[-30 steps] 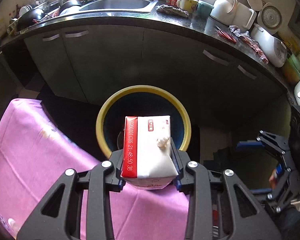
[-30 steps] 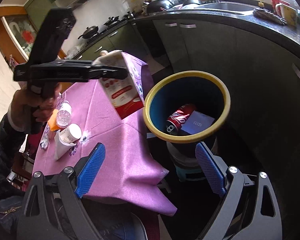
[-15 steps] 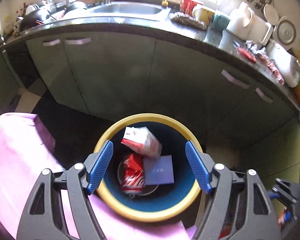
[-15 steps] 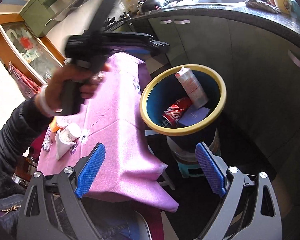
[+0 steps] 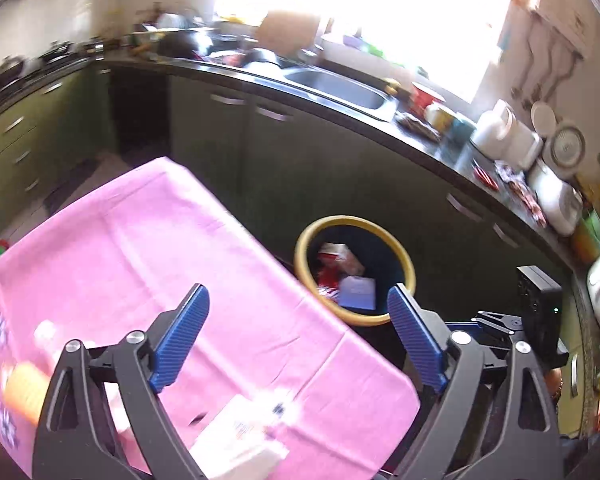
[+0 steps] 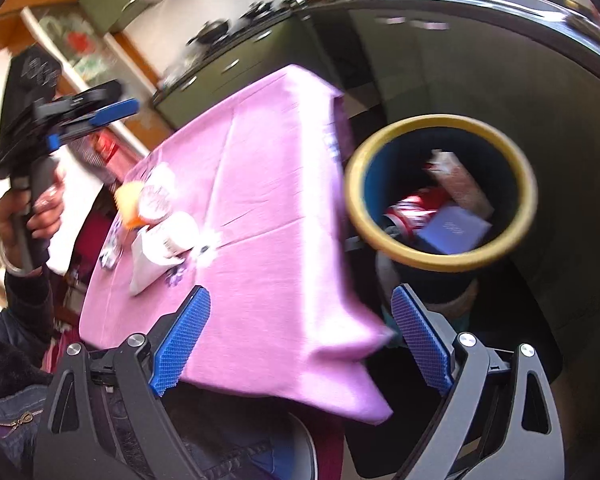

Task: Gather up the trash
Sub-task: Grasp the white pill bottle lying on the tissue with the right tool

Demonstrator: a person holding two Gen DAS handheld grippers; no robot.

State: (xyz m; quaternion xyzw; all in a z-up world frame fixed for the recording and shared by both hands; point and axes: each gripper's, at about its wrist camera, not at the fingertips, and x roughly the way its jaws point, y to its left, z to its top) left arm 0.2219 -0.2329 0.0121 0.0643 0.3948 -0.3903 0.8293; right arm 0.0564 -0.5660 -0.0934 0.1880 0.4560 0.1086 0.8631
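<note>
Left wrist view: left gripper (image 5: 296, 336) jaws opening wide and empty, carton (image 5: 342, 258) lying in the bin (image 5: 400, 256) beyond the right-hand jaw, bottle (image 6: 156, 200) and wrappers left on the table, right gripper (image 6: 300, 344) spread, nothing between.

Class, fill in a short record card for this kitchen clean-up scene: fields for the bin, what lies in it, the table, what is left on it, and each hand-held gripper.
bin: round bin, yellow rim, beside the table
in bin: milk carton, red can, purple card
table: pink cloth cover
left on table: white cup lying on its side, orange item, other blurred pieces
left hand-held gripper: jaws opening, nothing between them
right hand-held gripper: open, empty
</note>
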